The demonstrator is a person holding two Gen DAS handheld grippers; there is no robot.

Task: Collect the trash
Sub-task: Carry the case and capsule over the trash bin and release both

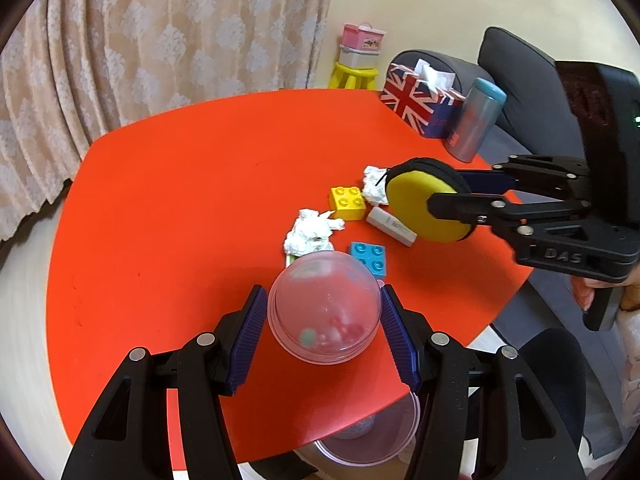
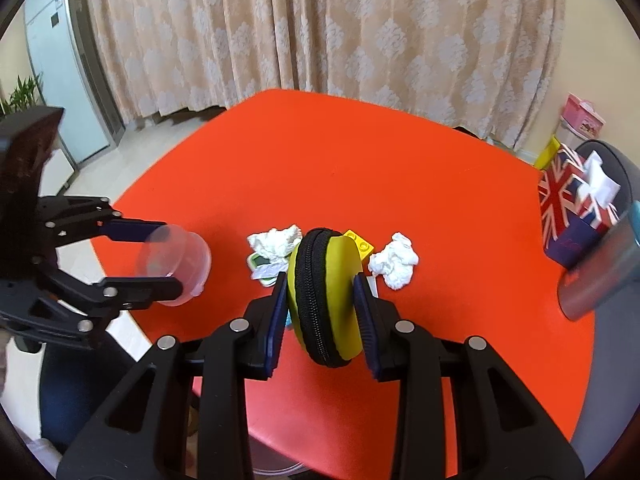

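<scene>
My left gripper [image 1: 324, 320] is shut on a clear plastic capsule [image 1: 324, 304] with small coloured bits inside, held above the near edge of the red table [image 1: 180, 200]. My right gripper [image 2: 320, 300] is shut on a round yellow zip pouch [image 2: 324, 280], pads pressing its flat sides, and holds it off the table. One crumpled white tissue [image 1: 310, 232] lies just beyond the capsule, another tissue [image 1: 374, 188] behind the pouch. In the right wrist view the tissues [image 2: 276, 242] [image 2: 394, 260] flank the pouch, and the left gripper [image 2: 168, 256] shows at the left with the capsule [image 2: 180, 260].
A yellow brick [image 1: 347, 202], a blue brick [image 1: 369, 256] and a white stick-shaped item [image 1: 392, 226] lie among the tissues. A flag-patterned tissue box [image 1: 416, 104] and a grey tumbler [image 1: 476, 120] stand at the table's far right. A clear bowl [image 1: 372, 436] sits below the near edge.
</scene>
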